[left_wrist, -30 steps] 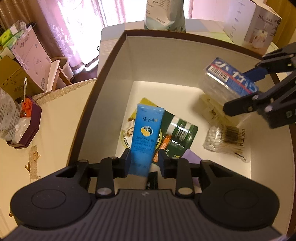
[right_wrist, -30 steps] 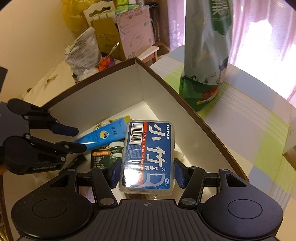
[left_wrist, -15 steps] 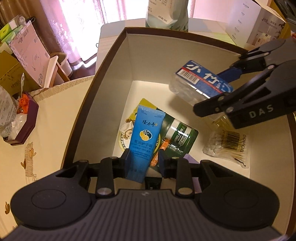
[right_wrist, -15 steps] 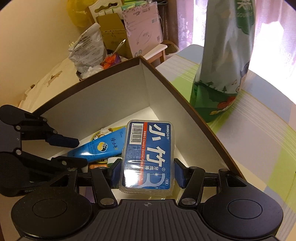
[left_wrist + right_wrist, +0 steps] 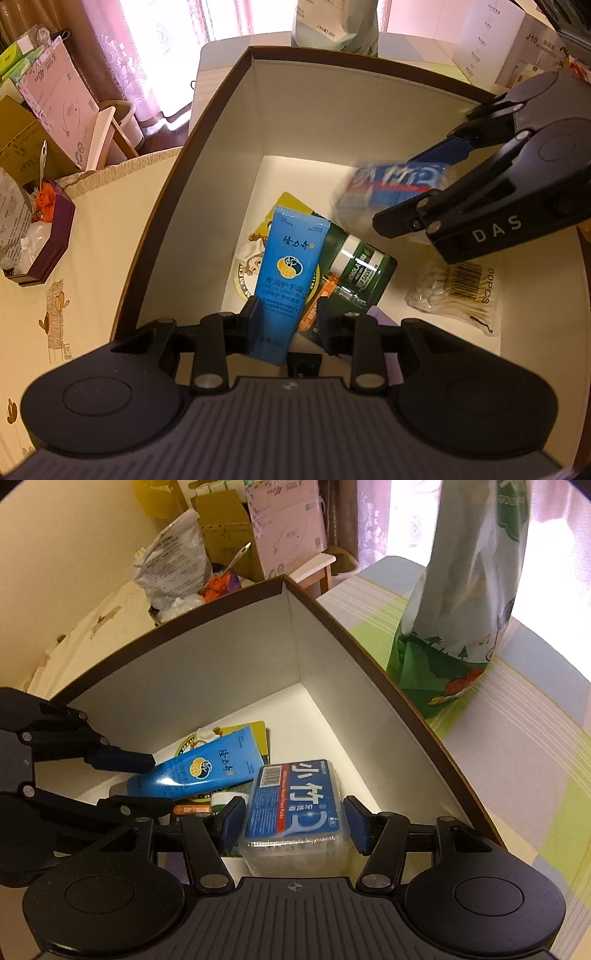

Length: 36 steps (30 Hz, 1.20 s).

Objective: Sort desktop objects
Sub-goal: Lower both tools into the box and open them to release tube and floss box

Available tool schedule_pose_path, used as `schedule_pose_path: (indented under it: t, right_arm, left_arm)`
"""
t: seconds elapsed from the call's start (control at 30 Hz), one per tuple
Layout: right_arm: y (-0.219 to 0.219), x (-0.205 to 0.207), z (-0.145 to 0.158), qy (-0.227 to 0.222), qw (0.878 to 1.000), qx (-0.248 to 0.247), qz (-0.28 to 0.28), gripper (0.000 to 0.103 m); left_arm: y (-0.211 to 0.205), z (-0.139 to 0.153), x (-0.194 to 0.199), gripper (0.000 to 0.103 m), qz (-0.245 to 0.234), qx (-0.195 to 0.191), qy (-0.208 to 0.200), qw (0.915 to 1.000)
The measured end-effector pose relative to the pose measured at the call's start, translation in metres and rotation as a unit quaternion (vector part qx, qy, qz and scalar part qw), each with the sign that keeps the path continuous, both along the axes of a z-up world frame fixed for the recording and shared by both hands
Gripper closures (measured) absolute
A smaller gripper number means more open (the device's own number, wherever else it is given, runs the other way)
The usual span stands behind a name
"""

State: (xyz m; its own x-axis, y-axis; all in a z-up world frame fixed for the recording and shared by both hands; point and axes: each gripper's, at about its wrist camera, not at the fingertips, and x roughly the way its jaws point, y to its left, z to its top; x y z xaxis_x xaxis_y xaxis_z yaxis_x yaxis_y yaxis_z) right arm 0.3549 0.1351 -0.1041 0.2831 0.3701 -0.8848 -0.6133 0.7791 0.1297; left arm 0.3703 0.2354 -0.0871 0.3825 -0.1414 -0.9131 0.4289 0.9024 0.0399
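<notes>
A brown box with white inside (image 5: 207, 155) holds the sorted items. My left gripper (image 5: 286, 319) is open inside the box, and a blue hand-cream tube (image 5: 291, 273) lies loose between its fingers, free of both pads. My right gripper (image 5: 291, 821) is open over the box. The clear floss-pick box with a blue label (image 5: 295, 812) sits loose between its spread fingers, dropping into the box; it shows blurred in the left wrist view (image 5: 391, 184). The tube also shows in the right wrist view (image 5: 199, 771).
In the box lie a green balm jar pack (image 5: 360, 269), a yellow-green sachet (image 5: 258, 243), an orange stick (image 5: 319, 299) and a cotton-swab bag (image 5: 454, 291). A green-and-white pouch (image 5: 465, 602) stands on the striped cloth beside the box. Cardboard boxes (image 5: 255, 528) stand behind.
My right gripper moved down into the box and opened, letting go of the floss-pick box. My left gripper opened and let go of the blue tube, which now lies in the box.
</notes>
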Motion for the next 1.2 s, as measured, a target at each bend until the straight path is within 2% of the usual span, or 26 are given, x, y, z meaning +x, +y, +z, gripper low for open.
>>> schedule_pose_path:
  t: [0.07, 0.2, 0.5, 0.53, 0.57, 0.63, 0.67, 1.2]
  right_arm:
    - [0.0, 0.0, 0.0, 0.0, 1.0, -0.002, 0.001, 0.043]
    - [0.002, -0.005, 0.001, 0.003, 1.0, -0.001, 0.012, 0.025]
    - [-0.015, -0.021, 0.012, -0.011, 1.0, -0.005, 0.003, 0.025]
    - [-0.018, -0.023, 0.014, -0.012, 1.0, -0.004, 0.002, 0.03]
    - [-0.019, -0.025, 0.015, -0.012, 1.0, -0.005, 0.003, 0.049]
    - [-0.021, -0.027, 0.015, -0.007, 1.0, -0.003, 0.002, 0.069]
    - [-0.021, -0.027, 0.014, -0.003, 1.0, -0.002, 0.0, 0.082]
    - [-0.018, -0.011, -0.001, 0.014, 1.0, -0.012, -0.023, 0.084]
  left_arm:
    - [-0.001, 0.0, -0.001, 0.073, 0.001, 0.002, 0.0, 1.0]
    - [0.0, 0.0, -0.004, 0.069, 0.001, 0.003, 0.001, 1.0]
    - [0.004, 0.004, -0.014, 0.066, 0.008, 0.003, 0.0, 1.0]
    - [0.005, 0.004, -0.014, 0.066, 0.009, 0.003, 0.0, 1.0]
    - [0.005, 0.004, -0.015, 0.066, 0.009, 0.003, 0.0, 1.0]
    - [0.006, 0.005, -0.016, 0.066, 0.011, 0.002, 0.0, 0.9999]
    - [0.006, 0.005, -0.017, 0.066, 0.012, 0.002, 0.0, 0.9999]
    - [0.006, 0.008, -0.022, 0.066, 0.021, 0.002, 0.0, 0.9998]
